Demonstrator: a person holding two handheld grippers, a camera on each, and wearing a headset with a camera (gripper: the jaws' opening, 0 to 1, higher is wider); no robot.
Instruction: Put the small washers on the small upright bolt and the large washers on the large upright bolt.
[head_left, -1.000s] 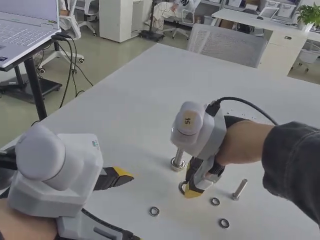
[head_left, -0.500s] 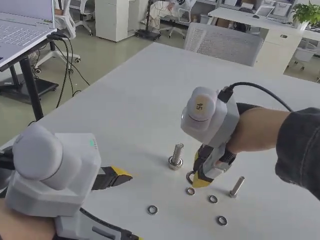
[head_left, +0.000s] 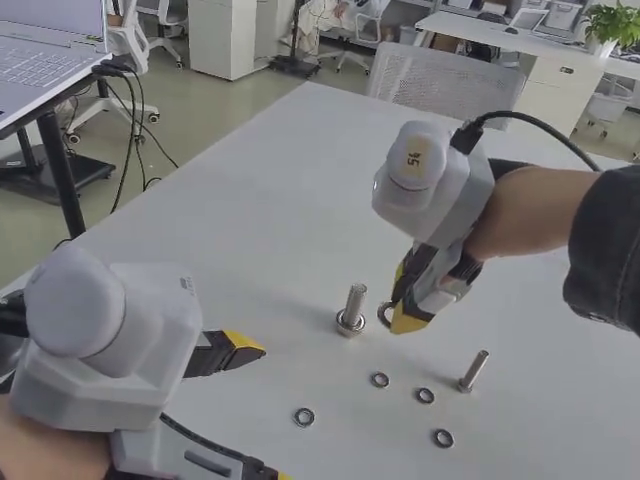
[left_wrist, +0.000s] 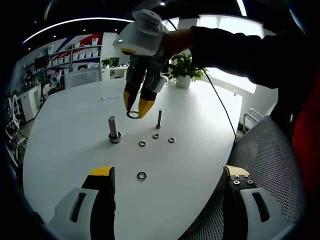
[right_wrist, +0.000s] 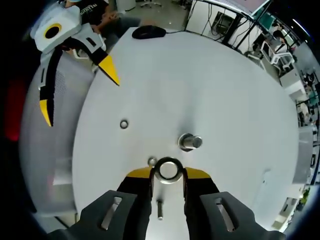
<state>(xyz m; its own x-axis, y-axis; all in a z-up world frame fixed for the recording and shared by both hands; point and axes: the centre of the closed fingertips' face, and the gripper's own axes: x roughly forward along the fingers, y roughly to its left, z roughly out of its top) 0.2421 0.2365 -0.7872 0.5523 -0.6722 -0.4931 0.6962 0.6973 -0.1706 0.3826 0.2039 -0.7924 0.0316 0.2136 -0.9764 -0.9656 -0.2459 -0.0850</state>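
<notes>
1. 2 grippers are over the white table (head_left: 250, 200), 1 in each of the person's hands.
2. The right gripper (head_left: 400, 318) points steeply down. Its yellow-tipped jaws are clamped on 1 large washer (head_left: 385, 314), pinching it by its outer edge.
3. In the right gripper view the large washer (right_wrist: 168, 169) sits between the 2 tips with its hole open to the camera.
4. The washer is held off the tabletop, just beside the large upright bolt (head_left: 353, 305), on the side toward the small bolt. It is not over the bolt's top and not touching it.
5. The large upright bolt stands near the middle of the table with a wider collar at its foot. I cannot tell whether that collar is a washer or the bolt's own head.
6. The small upright bolt (head_left: 473, 371) stands well apart from it, further to the person's right and nearer the person, with its shaft bare.
7. 3 loose washers (head_left: 380, 380) lie flat on the table in a small group near the 2 bolts, on the person's side.
8. 1 lone washer (head_left: 304, 417) lies apart from them, toward the left gripper.
9. The left gripper (left_wrist: 169, 172) sits low at the near left of the table. Its jaws are spread wide with nothing between them, and it faces the bolts.
10. A laptop (head_left: 40, 50) sits on a stand off to the left, and a mesh chair (head_left: 445, 85) is at the far edge.
</notes>
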